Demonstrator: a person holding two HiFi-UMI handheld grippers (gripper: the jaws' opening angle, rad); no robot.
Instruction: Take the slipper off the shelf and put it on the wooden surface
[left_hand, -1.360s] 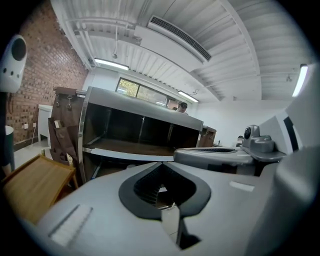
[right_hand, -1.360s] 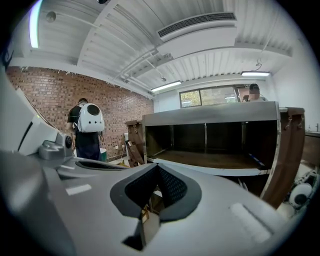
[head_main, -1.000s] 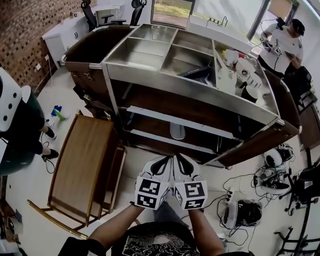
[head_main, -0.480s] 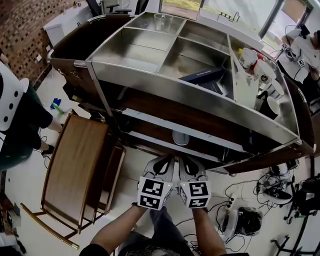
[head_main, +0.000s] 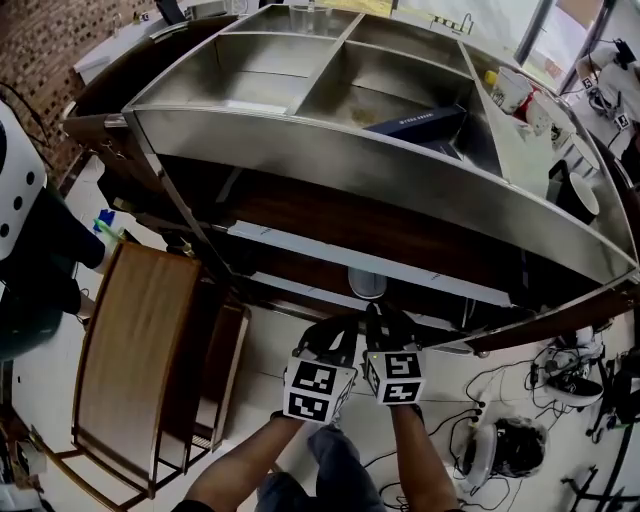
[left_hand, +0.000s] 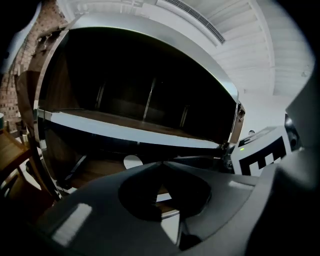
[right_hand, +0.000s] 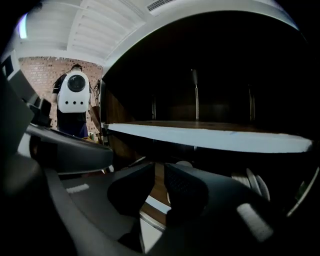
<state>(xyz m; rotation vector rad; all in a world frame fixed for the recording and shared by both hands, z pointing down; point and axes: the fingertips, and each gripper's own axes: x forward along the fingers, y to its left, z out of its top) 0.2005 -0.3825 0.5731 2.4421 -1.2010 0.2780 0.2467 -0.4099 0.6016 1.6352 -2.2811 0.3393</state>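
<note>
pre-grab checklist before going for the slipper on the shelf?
1. Slipper located: ok, on the dark shelf, ahead of both grippers.
2. Right gripper empty: ok, jaws have just been opening, narrow gap, nothing between them.
3. Left gripper ready to grab: not ok, jaws together.
4. Wooden surface free: ok, no object seen on its top.
5. Which way the slipper points: cannot tell, too dark.
</note>
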